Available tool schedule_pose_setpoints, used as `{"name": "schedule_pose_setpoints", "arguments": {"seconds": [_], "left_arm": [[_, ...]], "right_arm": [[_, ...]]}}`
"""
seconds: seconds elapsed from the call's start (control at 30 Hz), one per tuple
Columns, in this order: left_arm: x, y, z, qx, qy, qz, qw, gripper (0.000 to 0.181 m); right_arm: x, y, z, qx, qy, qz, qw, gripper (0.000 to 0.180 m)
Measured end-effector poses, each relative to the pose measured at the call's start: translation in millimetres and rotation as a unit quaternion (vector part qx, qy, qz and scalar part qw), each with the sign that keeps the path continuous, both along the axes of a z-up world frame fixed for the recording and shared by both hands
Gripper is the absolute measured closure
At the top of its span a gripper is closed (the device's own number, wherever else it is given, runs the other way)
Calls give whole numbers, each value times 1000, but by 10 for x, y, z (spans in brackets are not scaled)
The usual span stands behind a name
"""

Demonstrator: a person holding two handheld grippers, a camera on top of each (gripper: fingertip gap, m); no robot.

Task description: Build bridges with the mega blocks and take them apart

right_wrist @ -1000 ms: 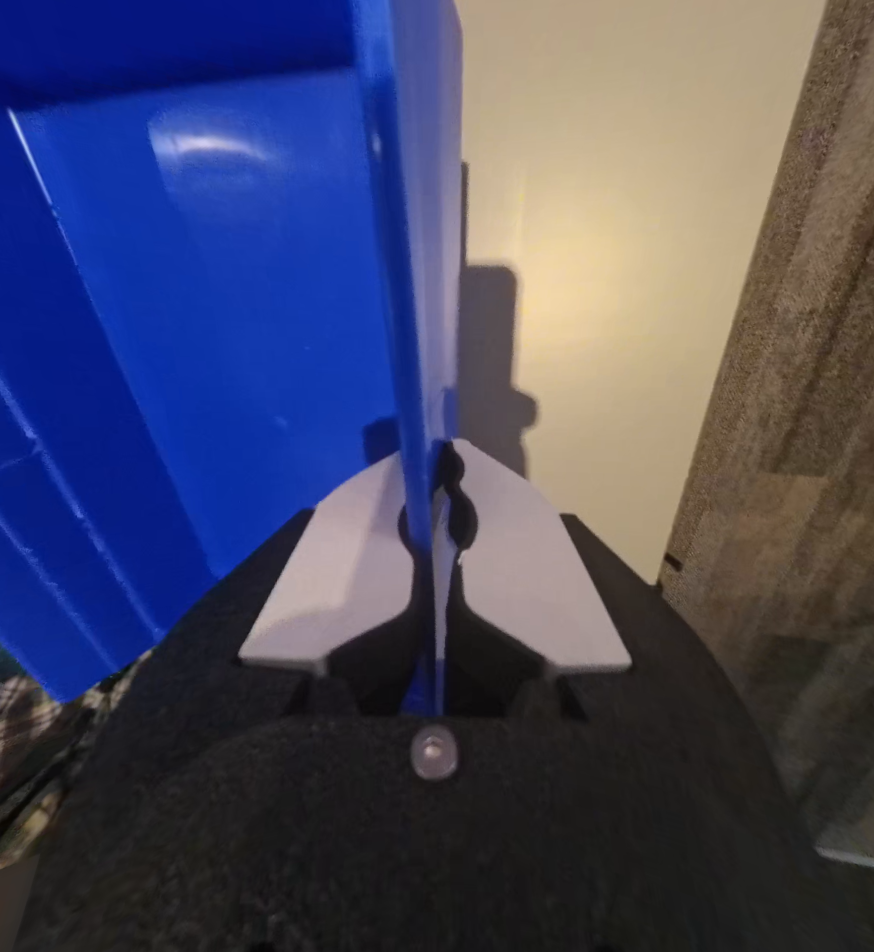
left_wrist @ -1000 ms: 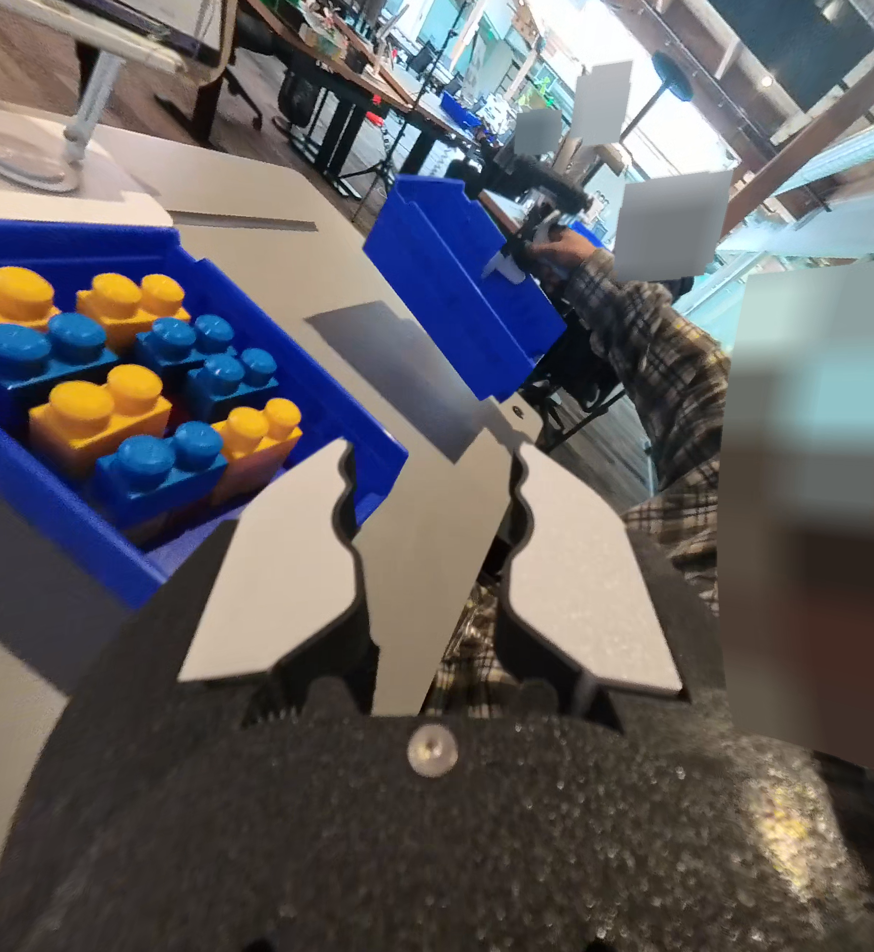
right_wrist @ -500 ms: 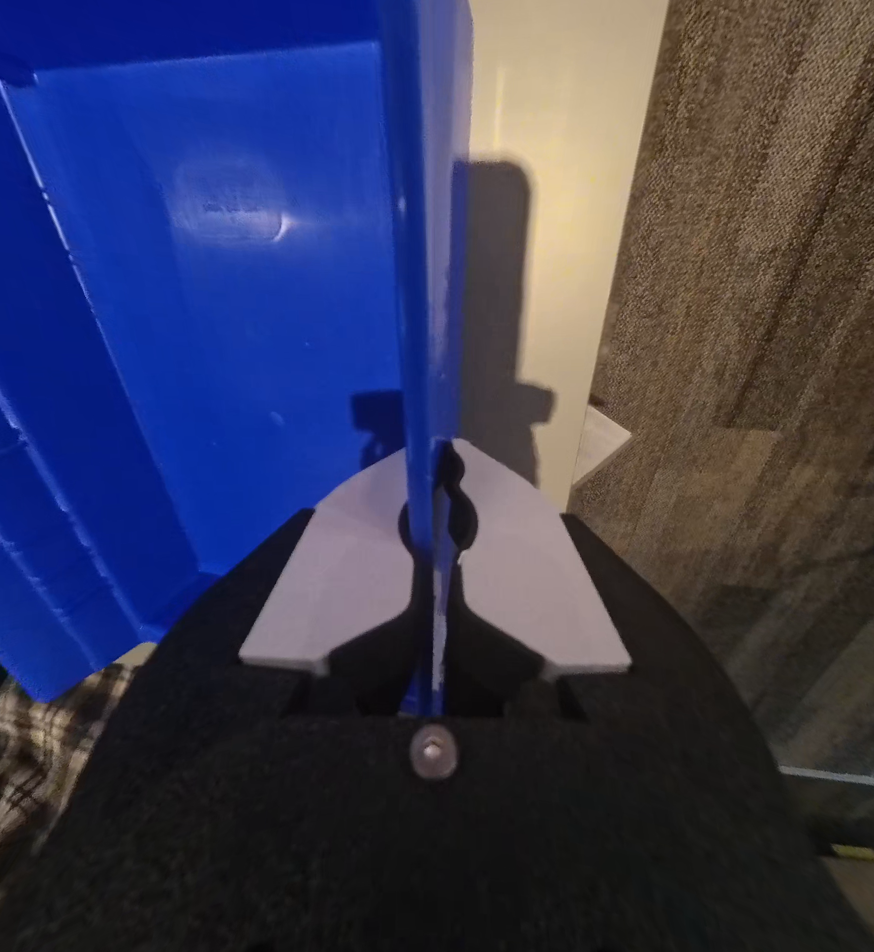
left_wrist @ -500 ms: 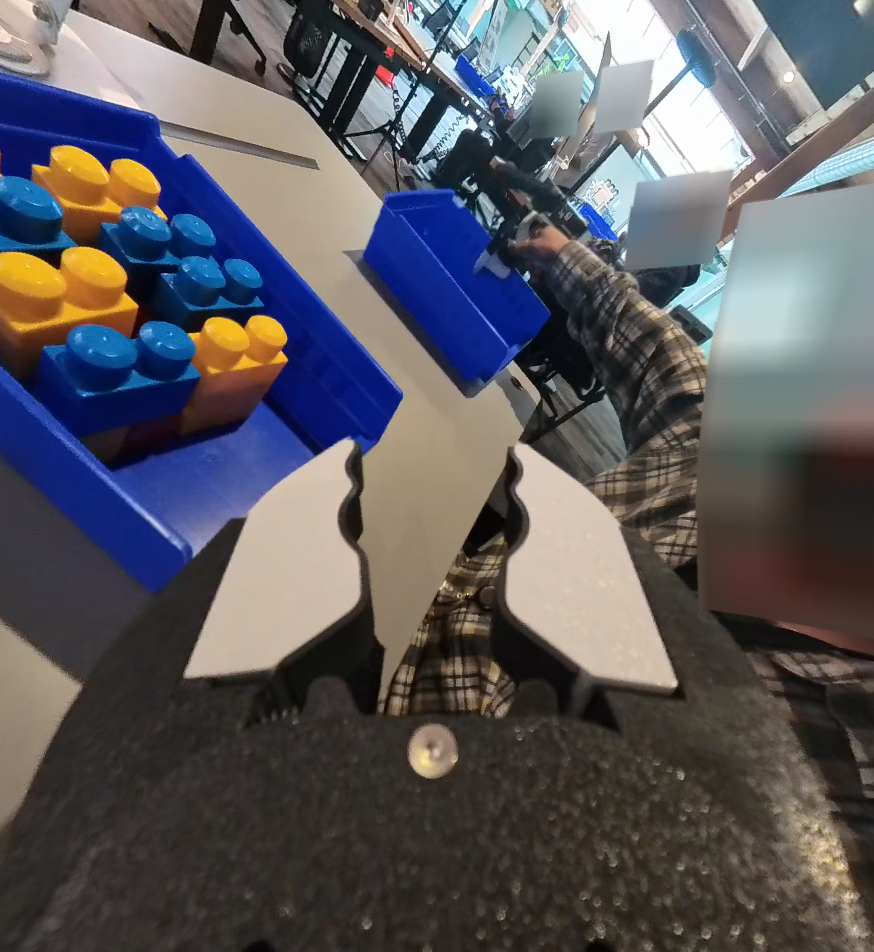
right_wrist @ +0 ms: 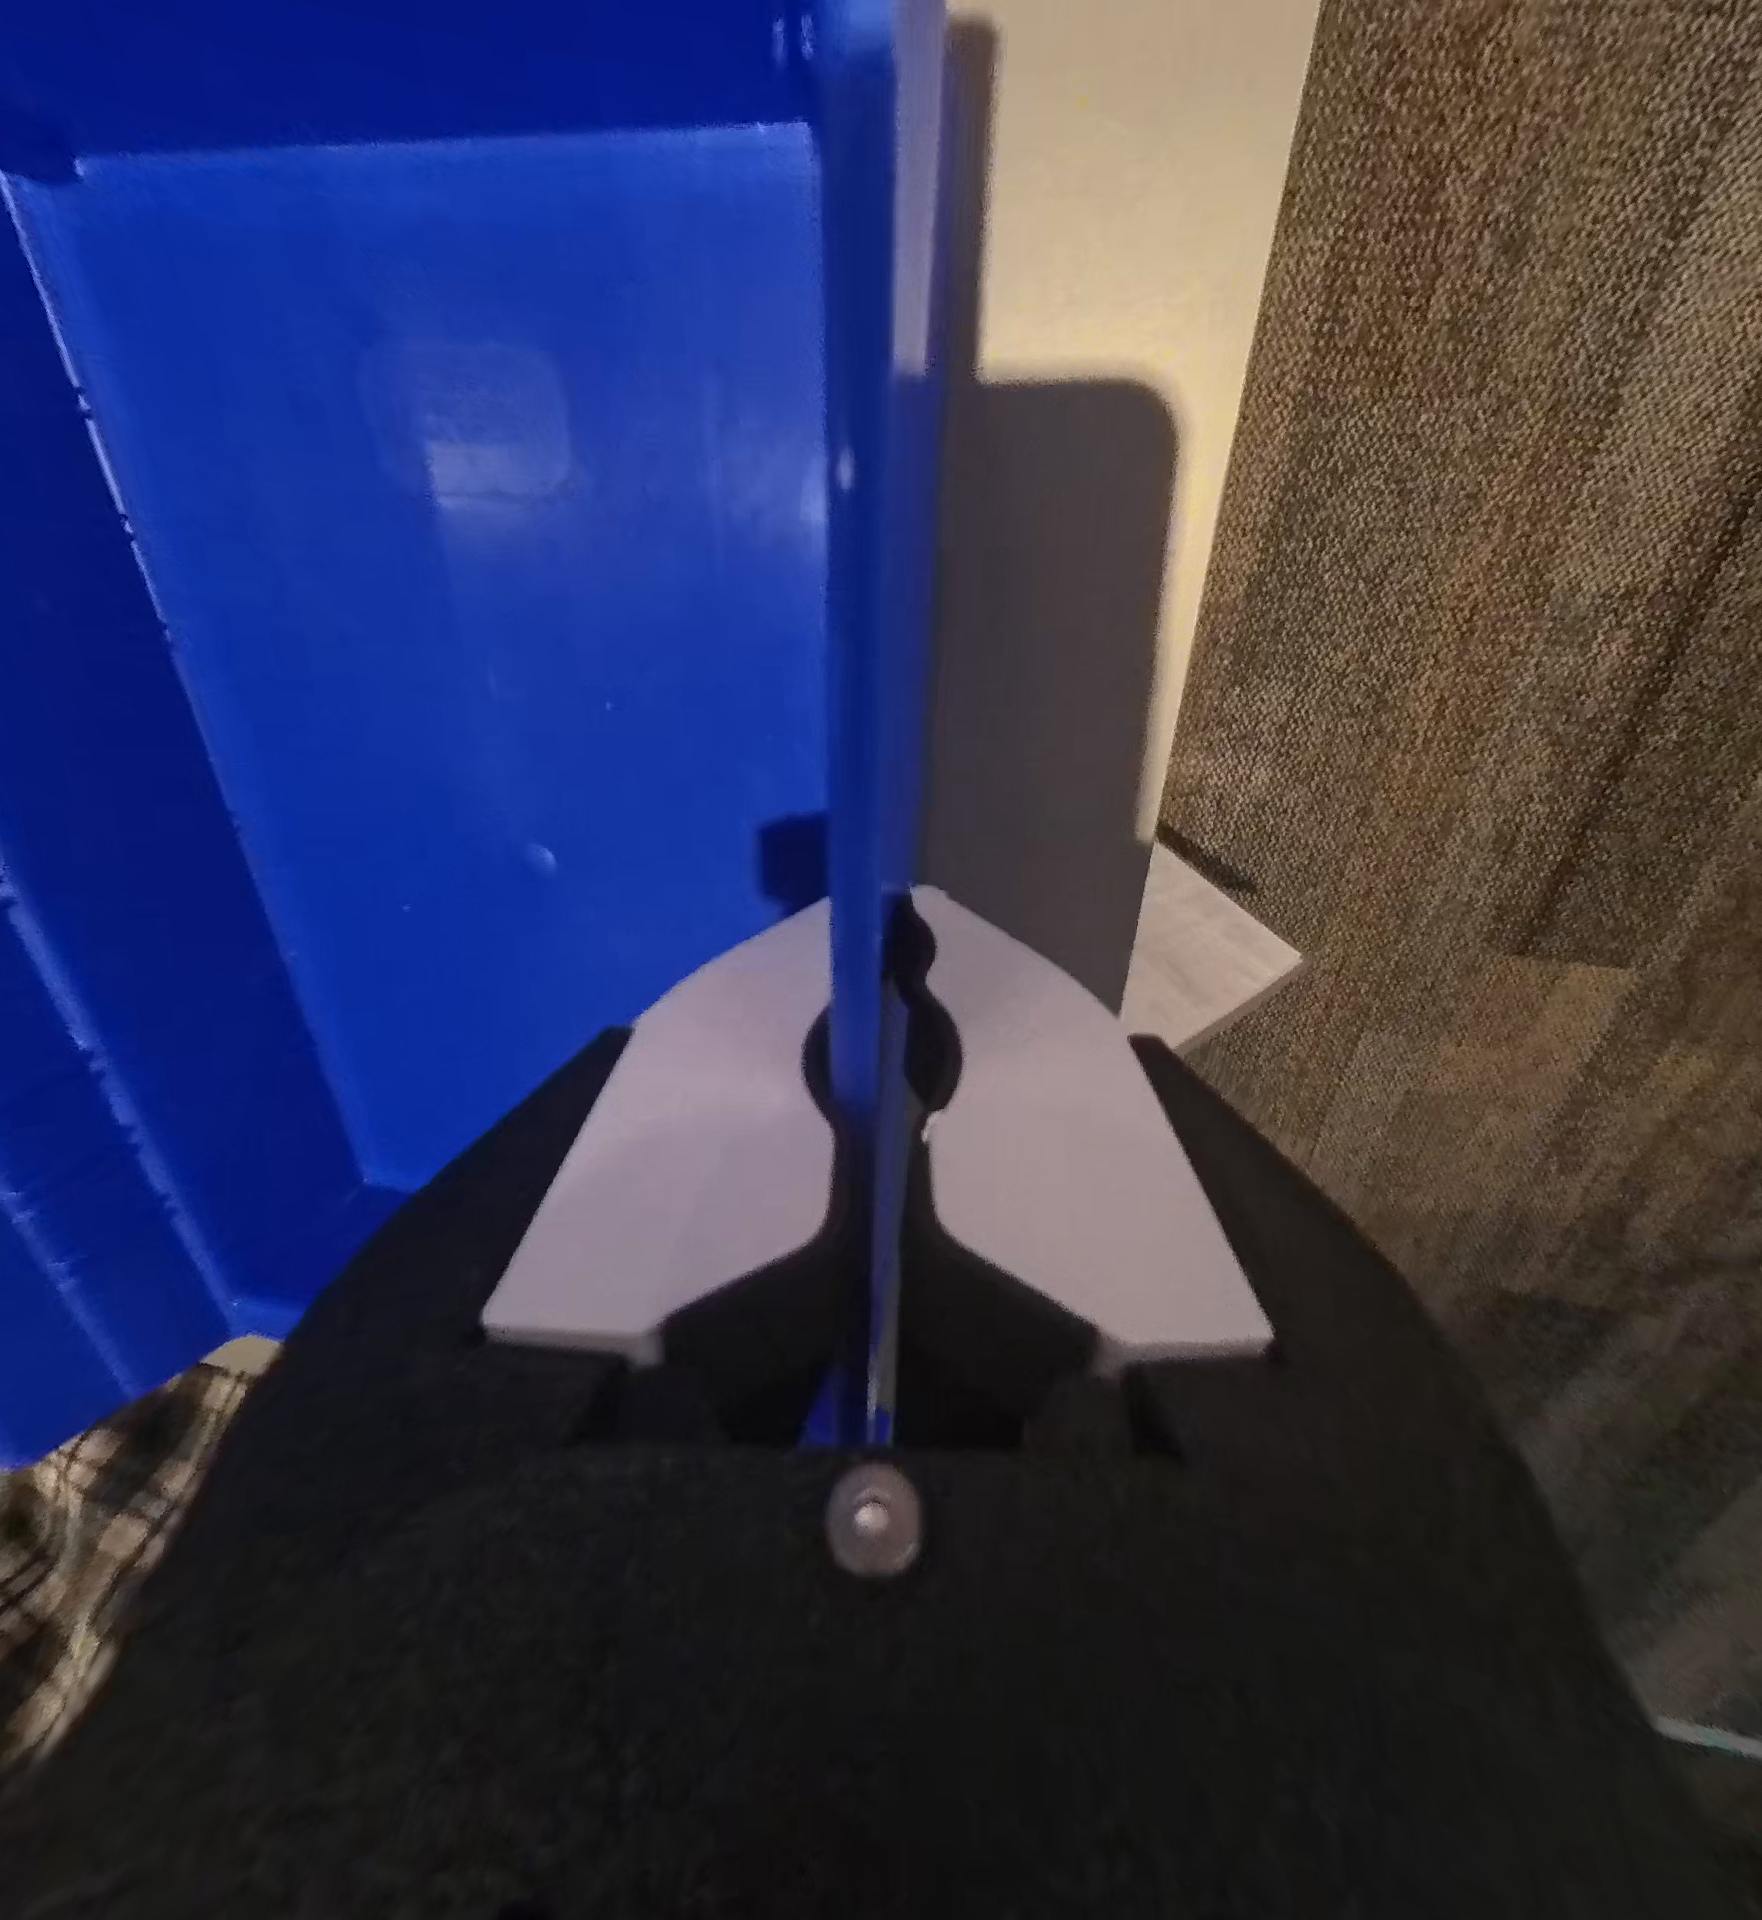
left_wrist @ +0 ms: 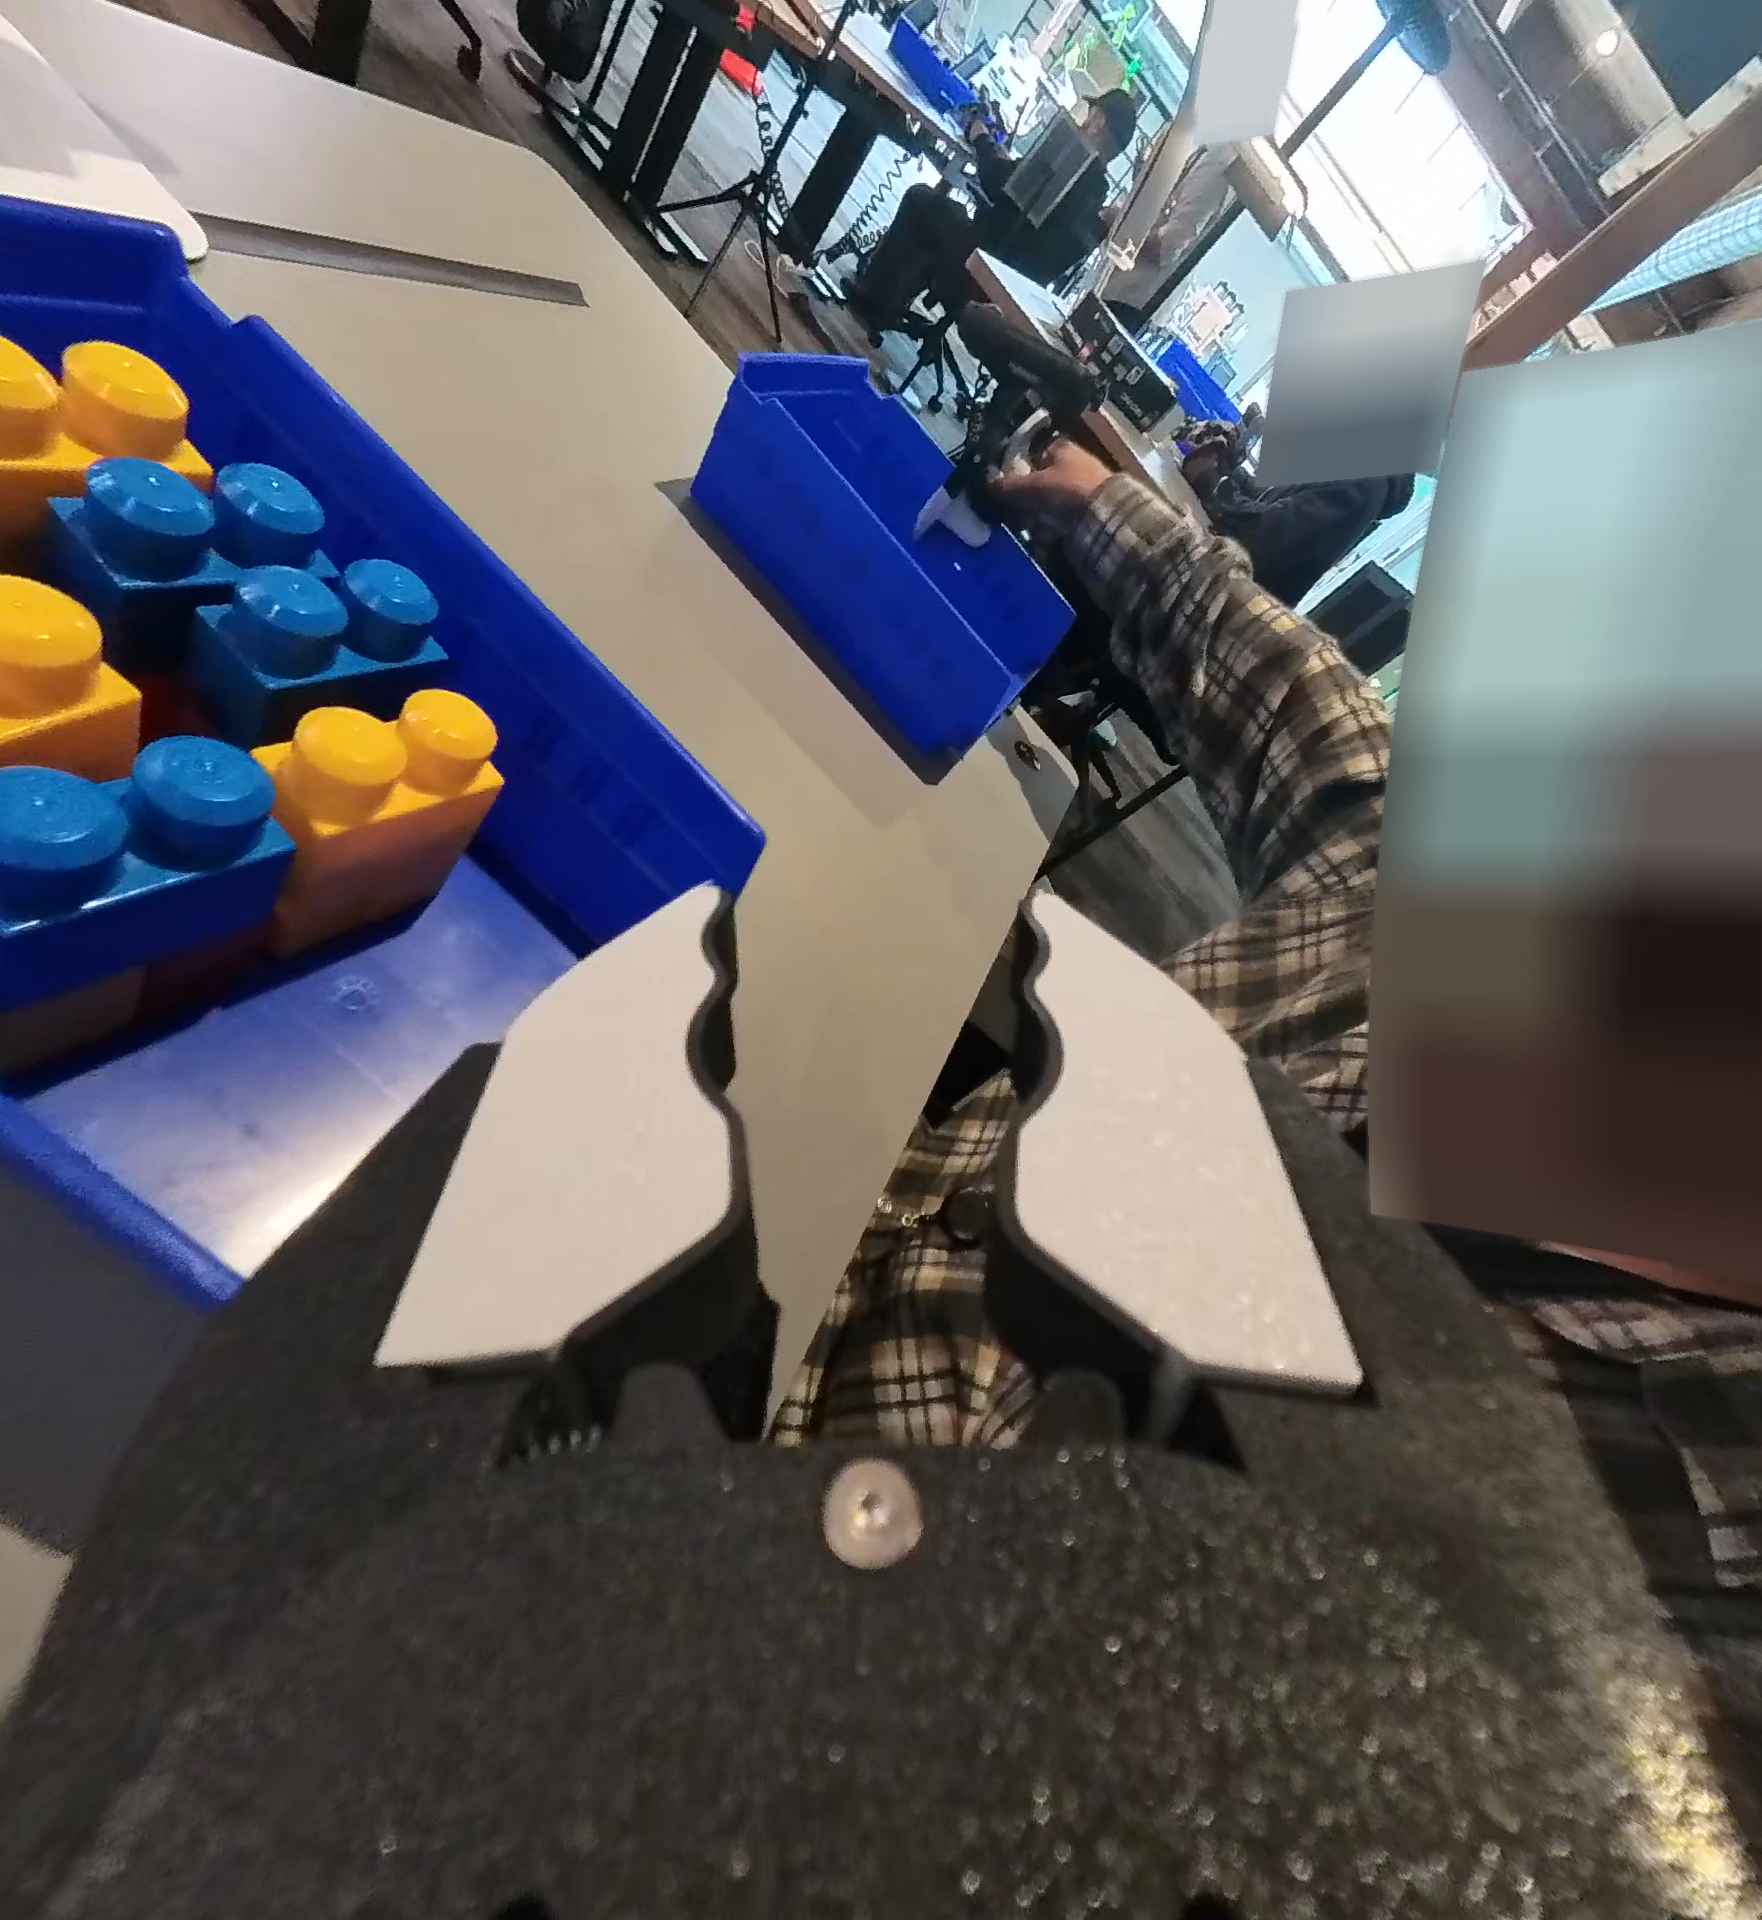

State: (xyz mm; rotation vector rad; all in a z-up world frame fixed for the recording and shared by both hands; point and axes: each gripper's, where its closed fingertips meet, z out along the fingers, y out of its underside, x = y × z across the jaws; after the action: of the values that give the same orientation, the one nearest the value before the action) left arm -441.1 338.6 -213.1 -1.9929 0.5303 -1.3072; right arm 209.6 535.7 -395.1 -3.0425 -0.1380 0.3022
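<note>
The left tool is held spread and empty above the desk, just beside a large bin filled with yellow and blue blocks. The wall of a small bin is pinched by the right tool.

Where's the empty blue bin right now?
In the left wrist view the empty blue bin sits near the table's far right corner, apart from the block-filled bin; the right claw is shut on its side wall.
</note>
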Motion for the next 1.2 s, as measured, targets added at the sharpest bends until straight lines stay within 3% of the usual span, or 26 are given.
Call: {"name": "schedule_pose_setpoints", "arguments": {"seconds": [0.17,0.33,0.4,0.5,0.6,0.67,0.73,0.87,0.97,1.1,1.2], "left_arm": [[-30,6,12,2,-1,10,1000,129],[-146,52,6,8,11,38,999,122],[-225,100,-25,16,31,57,998,119],[-366,233,-124,24,73,89,993,111],[-477,421,-246,13,110,118,987,103],[-558,570,-331,3,143,140,980,97],[-648,716,-441,-8,186,164,969,90],[-808,947,-661,-39,256,205,944,87],[-848,1032,-861,-78,300,215,926,85],[-792,981,-1283,-156,371,180,898,86],[-753,912,-1573,-211,400,145,880,99]], "right_arm": [[32,139,94,58,10,0,998,172],[96,378,878,221,34,-26,974,152],[-79,385,1426,338,70,-4,938,143],[-452,105,2212,515,88,38,852,127],[-900,-369,2624,636,61,66,766,107],[-1248,-667,2628,667,44,85,739,100],[-1597,-883,2486,673,40,96,732,85],[-2334,-1128,2077,641,106,127,749,76],[-2726,-1124,1754,613,107,150,768,67],[-3111,-993,1334,579,112,175,788,68],[-3354,-906,1054,547,152,176,804,70]]}}
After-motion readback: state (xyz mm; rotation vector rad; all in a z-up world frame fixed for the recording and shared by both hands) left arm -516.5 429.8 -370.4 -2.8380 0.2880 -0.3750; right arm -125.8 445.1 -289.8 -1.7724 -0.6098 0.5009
